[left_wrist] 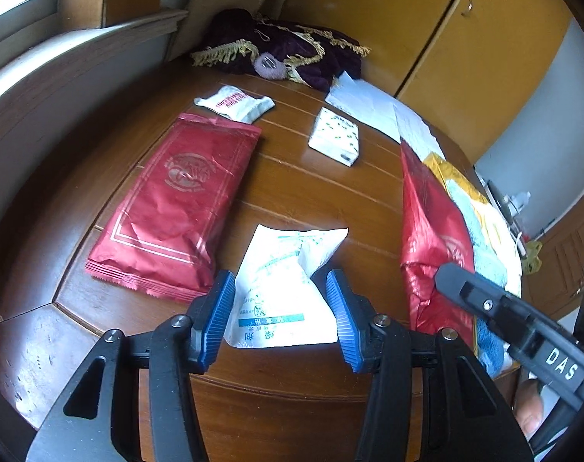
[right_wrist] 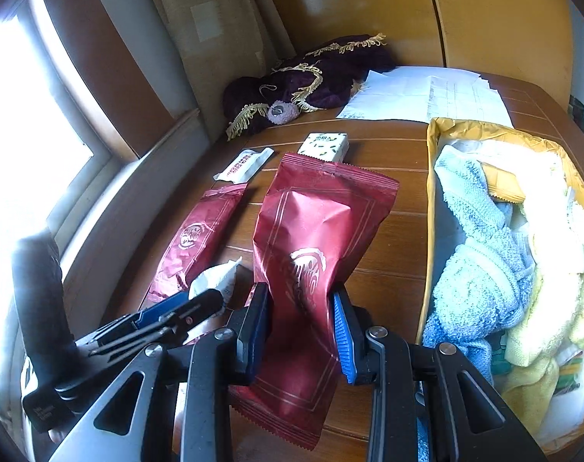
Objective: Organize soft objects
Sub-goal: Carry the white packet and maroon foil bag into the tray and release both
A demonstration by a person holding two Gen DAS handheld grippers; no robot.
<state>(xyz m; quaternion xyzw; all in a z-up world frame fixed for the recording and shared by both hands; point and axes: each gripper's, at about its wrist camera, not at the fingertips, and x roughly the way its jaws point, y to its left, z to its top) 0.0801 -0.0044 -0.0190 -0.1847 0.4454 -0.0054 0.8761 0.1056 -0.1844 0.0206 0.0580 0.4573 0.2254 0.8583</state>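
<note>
Wooden table (left_wrist: 292,200) bears two red packets (right_wrist: 311,269) (right_wrist: 193,238).

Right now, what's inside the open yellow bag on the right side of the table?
The open yellow bag holds a light blue terry towel beside a pale yellow cloth. Whatever lies beneath them is covered.

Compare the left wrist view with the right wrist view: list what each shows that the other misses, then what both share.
Left wrist only: the left gripper pinching a white packet squarely between its fingers, and cupboard doors behind the table.

Right wrist only: the right gripper squeezing a red pouch, the window, and the blue towel and yellow cloth seen fully inside the yellow bag.

Both: a second red pouch flat on the table, a small white sachet, a green-speckled tissue pack, papers and a purple fringed cloth.
</note>
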